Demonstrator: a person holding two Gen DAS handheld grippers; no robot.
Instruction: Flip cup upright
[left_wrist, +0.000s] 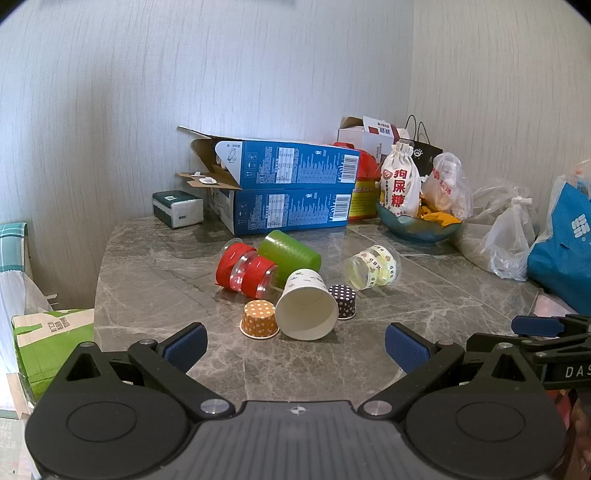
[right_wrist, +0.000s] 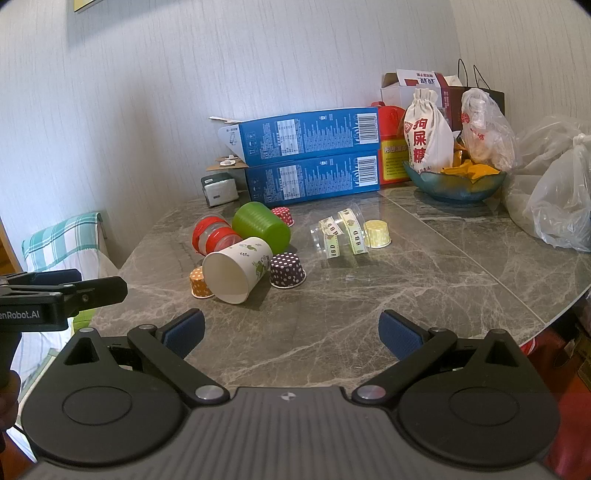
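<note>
Nothing done yet — I hold both the left gripper and right gripper wide apart, empty, short of the paper cup lying on its side

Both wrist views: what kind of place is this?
Probably a home dining corner, not a lab: a marble-look table against wallpapered walls, cluttered with snack bags in a glass bowl, stacked blue cartons and a tissue pack.
</note>
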